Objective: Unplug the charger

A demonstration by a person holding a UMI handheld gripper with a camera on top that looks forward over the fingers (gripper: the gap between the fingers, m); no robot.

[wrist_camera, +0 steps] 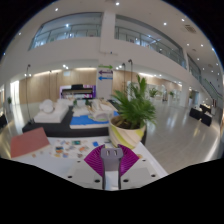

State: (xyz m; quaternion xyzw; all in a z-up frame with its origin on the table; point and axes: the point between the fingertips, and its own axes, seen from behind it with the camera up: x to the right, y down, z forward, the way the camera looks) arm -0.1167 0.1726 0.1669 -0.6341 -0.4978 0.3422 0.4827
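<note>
My gripper (111,152) is shut on a grey-white charger (111,163). The charger sits upright between the two magenta pads (96,160), which press on its sides. Its front end, with two small dark marks, points forward just past the fingertips. It is held above the white table (60,165). No socket or power strip shows around it, and no cable is visible.
A potted green plant in a yellowish pot (128,128) stands just beyond the fingers, slightly right. A reddish-brown board (28,142) and several small coloured items (66,151) lie on the table to the left. A large hall with sofas lies beyond.
</note>
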